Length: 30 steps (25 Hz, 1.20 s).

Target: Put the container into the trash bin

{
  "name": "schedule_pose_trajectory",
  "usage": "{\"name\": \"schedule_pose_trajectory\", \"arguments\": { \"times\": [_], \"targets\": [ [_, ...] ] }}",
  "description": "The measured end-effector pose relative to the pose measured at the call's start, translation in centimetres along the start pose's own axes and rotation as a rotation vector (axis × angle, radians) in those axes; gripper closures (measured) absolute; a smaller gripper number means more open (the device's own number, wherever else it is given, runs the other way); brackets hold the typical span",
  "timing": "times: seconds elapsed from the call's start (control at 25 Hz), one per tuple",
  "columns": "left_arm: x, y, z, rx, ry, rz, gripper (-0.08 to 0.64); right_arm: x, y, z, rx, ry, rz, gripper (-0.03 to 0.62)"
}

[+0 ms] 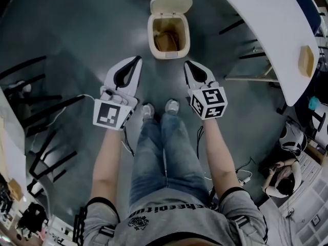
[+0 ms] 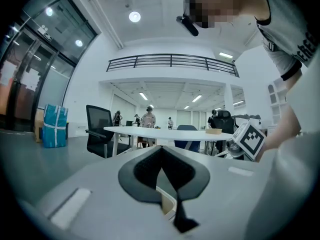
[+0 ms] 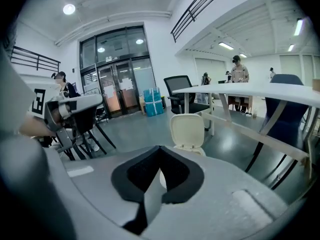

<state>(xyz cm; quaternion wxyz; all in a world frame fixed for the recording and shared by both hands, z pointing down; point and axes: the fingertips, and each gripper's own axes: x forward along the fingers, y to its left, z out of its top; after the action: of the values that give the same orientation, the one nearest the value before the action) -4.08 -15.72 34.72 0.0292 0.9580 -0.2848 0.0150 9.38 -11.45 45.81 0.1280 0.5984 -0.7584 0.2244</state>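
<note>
A cream trash bin (image 1: 168, 32) stands on the floor ahead of my feet with its lid (image 1: 171, 4) flipped up. A brown container (image 1: 165, 40) lies inside it. My left gripper (image 1: 137, 60) hovers short of the bin on its left, shut with nothing between its jaws. My right gripper (image 1: 187, 64) hovers on the bin's right, also shut and empty. In the right gripper view the bin's raised lid (image 3: 187, 130) shows just past the closed jaws (image 3: 160, 148). In the left gripper view the bin's rim (image 2: 167, 206) peeks through the loop of the closed jaws (image 2: 162, 148).
A long white table (image 1: 271, 29) runs along the right, with a small brown box (image 1: 306, 60) on it. Black chairs (image 1: 36, 106) stand at the left. A person (image 1: 279, 178) sits at the lower right. A cable (image 1: 245, 176) lies on the dark floor.
</note>
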Motion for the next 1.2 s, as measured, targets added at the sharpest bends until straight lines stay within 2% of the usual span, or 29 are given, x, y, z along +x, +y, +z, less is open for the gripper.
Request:
{"name": "schedule_pose_trajectory", "arguments": {
  "times": [0.12,0.28,0.76,1.2],
  "targets": [
    [0.0,-0.4,1.3,-0.015,-0.035,-0.012,0.549,-1.5,0.3,1.4,0.016,-0.028,-0.016,0.591],
    [-0.5,-1.2,2.2,-0.001,0.012,-0.034,0.551,-3.5,1.1,2.8,0.028,-0.044,-0.026,0.591],
    [-1.6,-2.0,7.1,0.010,-0.004,-0.060,0.554,-8.4,3.7,8.0,0.028,-0.127,-0.053,0.591],
    [-3.1,-2.2,11.4,0.033,-0.043,-0.048,0.554,-11.7,5.6,12.0,0.020,-0.206,-0.056,0.591]
  ]
}}
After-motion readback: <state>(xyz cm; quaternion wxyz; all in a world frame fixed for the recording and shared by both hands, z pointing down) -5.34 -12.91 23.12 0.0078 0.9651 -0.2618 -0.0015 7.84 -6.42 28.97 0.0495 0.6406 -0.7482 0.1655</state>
